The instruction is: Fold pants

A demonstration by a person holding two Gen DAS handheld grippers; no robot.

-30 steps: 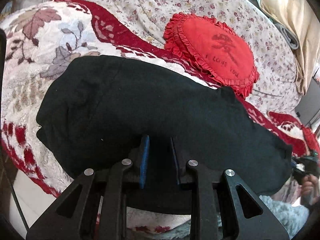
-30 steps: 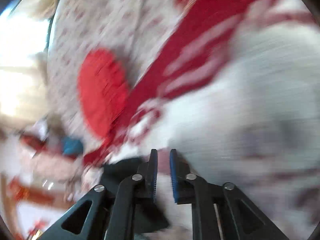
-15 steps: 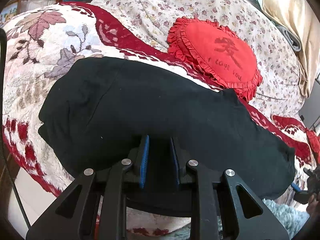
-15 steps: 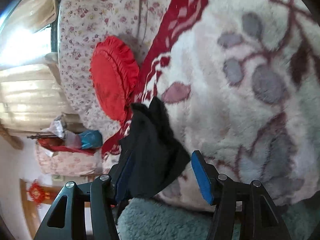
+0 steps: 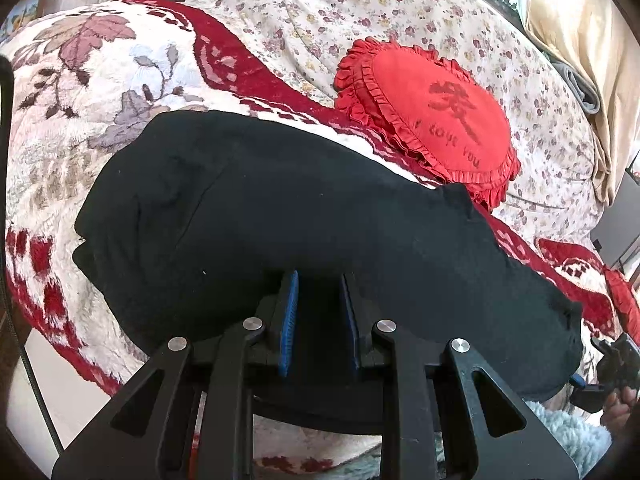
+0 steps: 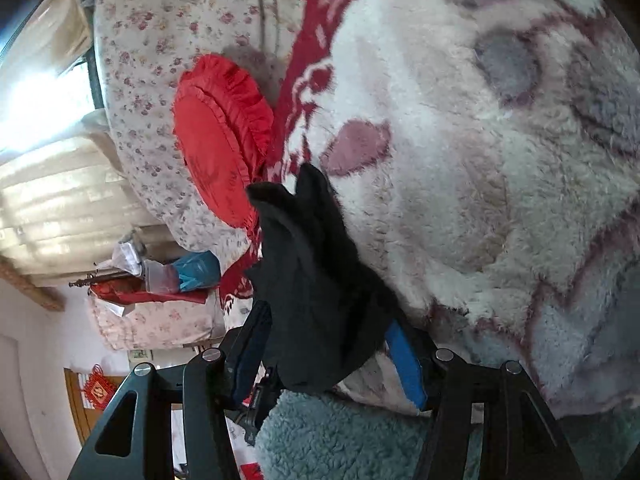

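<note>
The left tool (image 5: 318, 312) is narrow and pinches the near edge of the black pants (image 5: 280, 216), which lie across the fleece blanket (image 5: 80, 92) on the bed. The right tool (image 6: 328, 354) stands wide, with the pants' end between its fingers. Free blanket lies to the left; a red cushion (image 5: 440, 116) sits just behind the pants, on the flowered quilt (image 5: 360, 4).

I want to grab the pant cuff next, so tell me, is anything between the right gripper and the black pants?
Nothing visible does. The right gripper is open and the end of the black pants already lies between its fingers, on the fleece blanket.
</note>
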